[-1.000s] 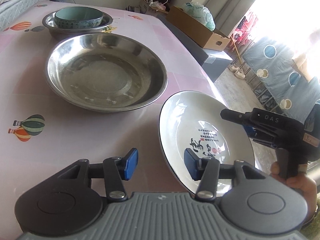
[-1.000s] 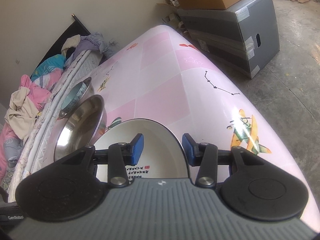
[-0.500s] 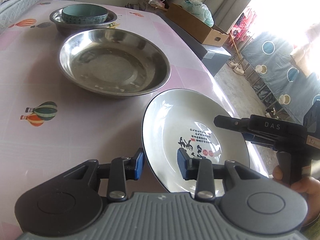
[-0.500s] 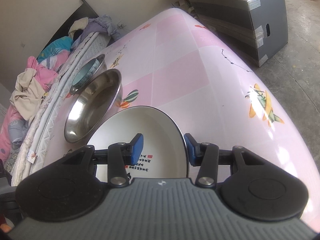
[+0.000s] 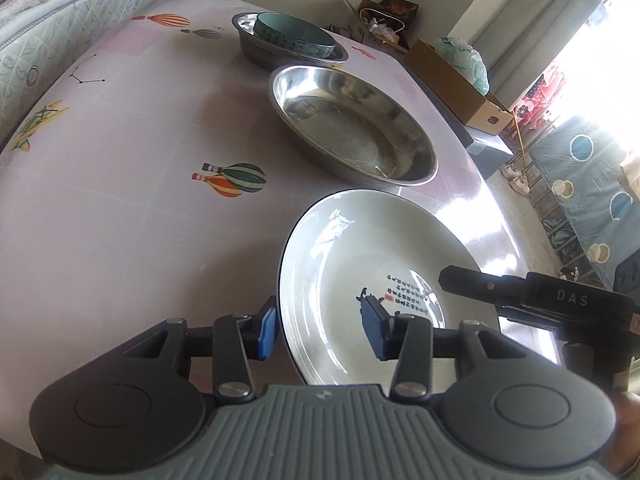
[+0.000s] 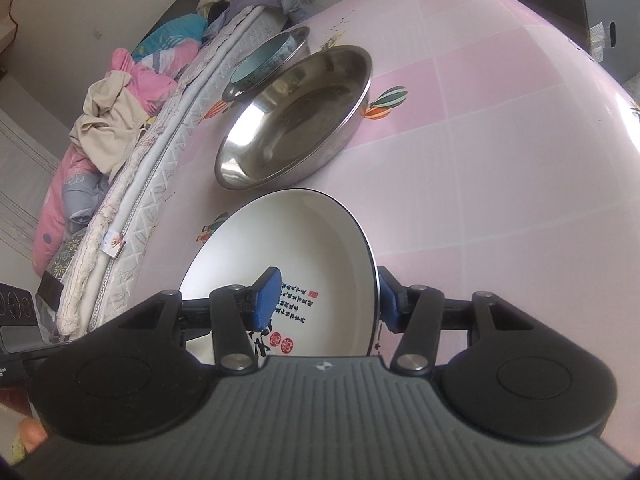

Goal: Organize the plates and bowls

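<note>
White plate (image 5: 360, 264) with dark calligraphy, lower centre; empty steel basin (image 5: 352, 124) above; teal bowl (image 5: 294, 36) nested in farther steel basin (image 5: 248, 46), top.

One plate (image 5: 352, 264) – two steel basins (image 5: 352, 132) – one bowl (image 5: 294, 36)

White plate (image 6: 304, 240) with the calligraphy print sits between the right gripper (image 6: 326, 298) pads, rim by the right pad, jaws opening up. Big steel basin (image 6: 296, 116) at 12 o'clock, just beyond it. Teal bowl (image 6: 260, 64) nested in another steel basin (image 6: 298, 40), around 11. Pink tablecloth (image 6: 500, 152) underneath.
</note>
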Action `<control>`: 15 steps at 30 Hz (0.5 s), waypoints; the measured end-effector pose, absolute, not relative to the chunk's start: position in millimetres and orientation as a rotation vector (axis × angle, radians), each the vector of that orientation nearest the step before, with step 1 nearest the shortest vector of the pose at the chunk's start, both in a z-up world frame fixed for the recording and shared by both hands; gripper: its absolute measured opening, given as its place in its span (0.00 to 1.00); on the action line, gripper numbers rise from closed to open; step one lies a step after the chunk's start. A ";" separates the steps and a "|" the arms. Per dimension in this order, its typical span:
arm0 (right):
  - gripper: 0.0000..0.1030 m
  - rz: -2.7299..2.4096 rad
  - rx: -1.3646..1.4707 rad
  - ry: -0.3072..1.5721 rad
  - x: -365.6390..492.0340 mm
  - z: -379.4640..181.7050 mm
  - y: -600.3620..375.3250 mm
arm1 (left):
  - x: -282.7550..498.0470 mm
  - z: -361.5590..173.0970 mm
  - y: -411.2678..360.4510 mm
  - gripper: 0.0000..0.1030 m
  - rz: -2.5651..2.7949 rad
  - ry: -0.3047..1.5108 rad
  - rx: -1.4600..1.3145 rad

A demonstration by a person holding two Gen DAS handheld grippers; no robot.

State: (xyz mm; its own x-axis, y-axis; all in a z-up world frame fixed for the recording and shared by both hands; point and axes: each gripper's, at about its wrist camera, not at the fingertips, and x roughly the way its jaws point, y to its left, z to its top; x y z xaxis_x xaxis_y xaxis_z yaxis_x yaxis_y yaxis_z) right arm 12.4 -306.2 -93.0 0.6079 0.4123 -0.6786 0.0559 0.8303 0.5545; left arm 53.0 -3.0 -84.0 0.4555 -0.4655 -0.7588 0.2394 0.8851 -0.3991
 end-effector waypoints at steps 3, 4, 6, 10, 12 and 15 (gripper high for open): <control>0.50 0.232 0.576 0.908 14.9 -92.0 -300.3 | 52.8 -86.6 -1.0 0.45 -0.431 1.011 -0.271; 0.50 0.232 0.577 0.909 15.2 -91.6 -299.8 | 52.1 -86.9 -1.0 0.46 -0.431 1.007 -0.271; 0.50 0.232 0.587 0.910 15.3 -91.4 -301.9 | 50.9 -87.4 -1.3 0.48 -0.432 0.999 -0.274; 0.52 0.238 0.643 0.914 15.3 -93.9 -309.0 | 50.6 -89.5 -1.6 0.59 -0.444 0.990 -0.296; 0.61 0.241 0.669 0.913 14.7 -94.0 -312.5 | 50.4 -89.3 -2.7 0.66 -0.456 0.986 -0.295; 0.80 0.227 0.652 0.909 14.0 -89.7 -313.7 | 50.3 -89.5 -2.1 0.87 -0.451 0.975 -0.312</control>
State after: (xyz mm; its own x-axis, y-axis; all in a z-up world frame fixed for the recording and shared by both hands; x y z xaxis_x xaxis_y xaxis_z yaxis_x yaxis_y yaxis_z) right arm 14.0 -313.7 -89.7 0.6072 0.4458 -0.6577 0.0848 0.7867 0.6115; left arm 50.3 -2.1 -89.5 0.4807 -0.4991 -0.7210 0.2255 0.8649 -0.4485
